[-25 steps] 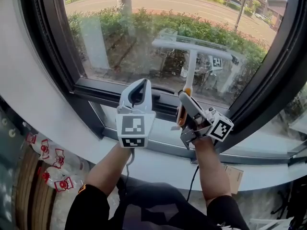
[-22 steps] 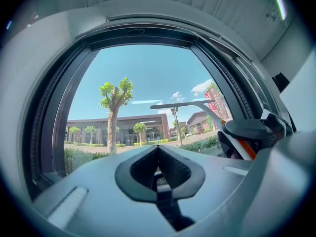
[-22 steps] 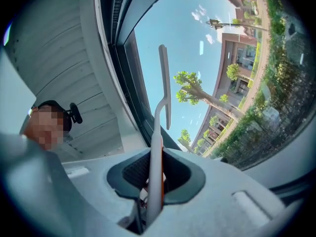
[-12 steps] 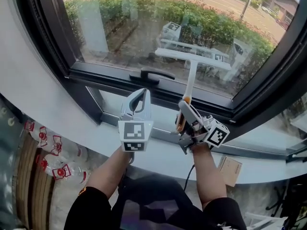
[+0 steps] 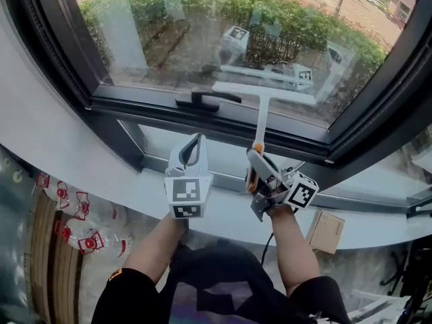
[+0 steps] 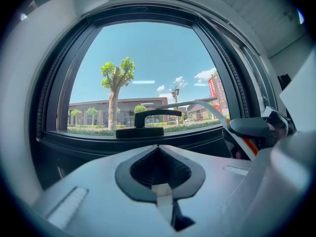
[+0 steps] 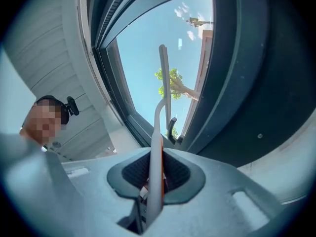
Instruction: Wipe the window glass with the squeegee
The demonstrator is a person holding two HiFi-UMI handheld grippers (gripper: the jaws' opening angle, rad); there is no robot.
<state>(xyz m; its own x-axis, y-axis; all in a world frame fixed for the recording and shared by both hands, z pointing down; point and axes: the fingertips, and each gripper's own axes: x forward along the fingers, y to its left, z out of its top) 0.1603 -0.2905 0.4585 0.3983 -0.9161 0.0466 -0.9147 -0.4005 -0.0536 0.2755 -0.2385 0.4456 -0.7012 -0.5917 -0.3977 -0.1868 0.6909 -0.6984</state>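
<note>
The white squeegee (image 5: 263, 94) has its blade lying across the window glass (image 5: 169, 39), just above the bottom frame and right of the black window handle (image 5: 206, 98). Its stem runs down to an orange grip inside my right gripper (image 5: 258, 162), which is shut on it. From the right gripper view the squeegee's handle (image 7: 157, 132) rises between the jaws of that gripper (image 7: 155, 154) to the blade (image 7: 163, 68). My left gripper (image 5: 192, 152) hangs over the sill to the left, shut and holding nothing. Its jaws (image 6: 158, 149) point at the window handle (image 6: 148, 122), with the squeegee (image 6: 212, 107) to the right.
The dark window frame (image 5: 223, 130) and the white sill (image 5: 223, 214) lie under both grippers. A cardboard box (image 5: 326, 231) sits below the sill on the right. Bottles with red labels (image 5: 74, 231) lie at the lower left.
The squeegee blade has slid down the glass toward the bottom frame. Both grippers have dropped lower with it, the left staying beside the right.
</note>
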